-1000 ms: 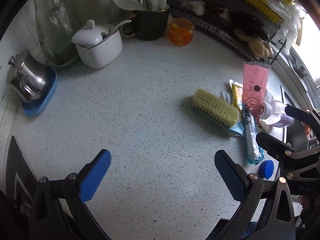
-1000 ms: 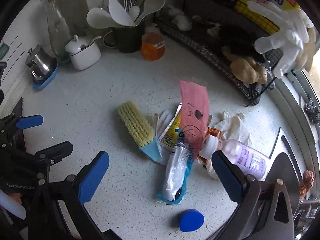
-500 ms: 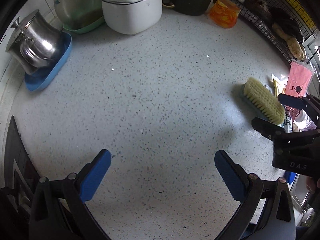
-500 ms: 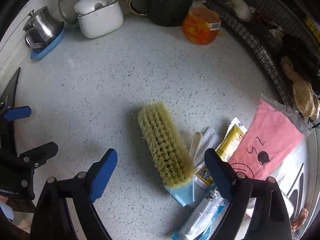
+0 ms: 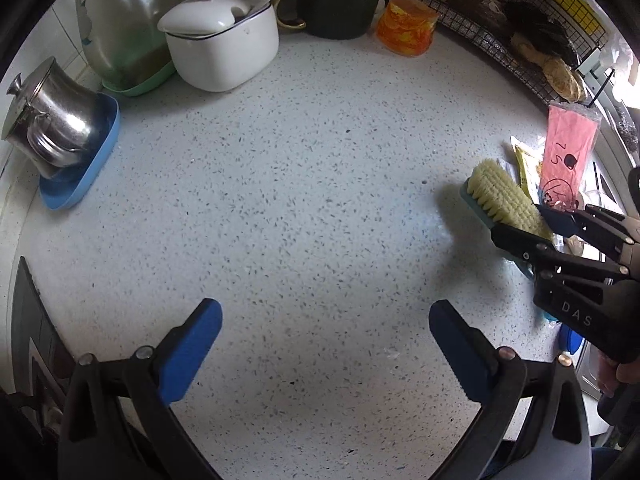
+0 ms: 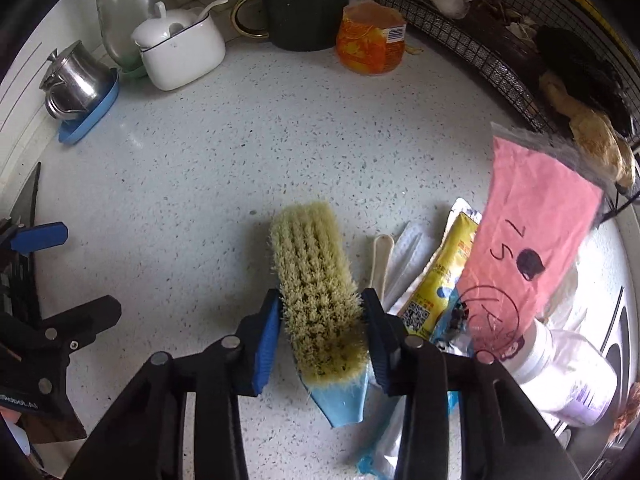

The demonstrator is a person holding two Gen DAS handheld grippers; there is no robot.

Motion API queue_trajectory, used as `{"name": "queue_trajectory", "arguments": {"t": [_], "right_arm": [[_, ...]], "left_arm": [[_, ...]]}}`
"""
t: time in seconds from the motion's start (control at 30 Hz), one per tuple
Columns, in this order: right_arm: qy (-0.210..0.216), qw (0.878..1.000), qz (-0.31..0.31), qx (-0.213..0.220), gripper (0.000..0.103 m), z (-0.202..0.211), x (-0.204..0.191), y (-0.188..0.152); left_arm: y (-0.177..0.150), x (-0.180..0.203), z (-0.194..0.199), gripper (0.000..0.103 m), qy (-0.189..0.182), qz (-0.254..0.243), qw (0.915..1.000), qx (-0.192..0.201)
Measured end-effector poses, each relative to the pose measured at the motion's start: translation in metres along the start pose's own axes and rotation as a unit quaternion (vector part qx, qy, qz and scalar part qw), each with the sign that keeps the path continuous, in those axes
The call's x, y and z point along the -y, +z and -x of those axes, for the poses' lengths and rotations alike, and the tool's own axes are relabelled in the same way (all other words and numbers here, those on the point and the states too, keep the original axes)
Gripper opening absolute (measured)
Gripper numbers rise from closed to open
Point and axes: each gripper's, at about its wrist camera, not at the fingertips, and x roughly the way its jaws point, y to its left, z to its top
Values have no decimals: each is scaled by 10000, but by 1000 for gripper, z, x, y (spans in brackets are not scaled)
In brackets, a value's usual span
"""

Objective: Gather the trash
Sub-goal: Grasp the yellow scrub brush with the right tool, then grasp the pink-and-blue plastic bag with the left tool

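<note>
A scrubbing brush with pale bristles and a light blue base lies on the speckled counter. My right gripper is shut on its near end, one blue pad on each side. The brush also shows in the left wrist view, with the right gripper over it. Beside it lies trash: a pink bag, a yellow sachet, a white bottle and a clear wrapper. My left gripper is open and empty over bare counter.
At the back stand a white lidded pot, a steel jug on a blue dish, a dark utensil mug, an orange cup and a wire rack. The sink edge is at the right.
My right gripper has moved down onto the brush and closed on it. My left gripper has shifted a little nearer the back of the counter and stays open.
</note>
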Motion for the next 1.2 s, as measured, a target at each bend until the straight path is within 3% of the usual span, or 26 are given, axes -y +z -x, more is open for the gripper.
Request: {"name": "queue_trajectory", "arguments": {"t": [0.17, 0.43, 0.9, 1.2], "right_arm": [[120, 9982, -532, 241, 37, 36, 24, -24], [-230, 9866, -1564, 405, 37, 81, 64, -75], [-785, 9584, -2707, 460, 33, 100, 118, -133], [-910, 9435, -3179, 231, 33, 94, 138, -160]], "left_arm": [[1, 25, 13, 103, -212, -275, 9993, 109], [17, 92, 12, 103, -669, -1033, 9924, 25], [49, 186, -18, 103, -1116, -1905, 9749, -292], [35, 216, -48, 102, -1135, -1982, 9706, -752]]}}
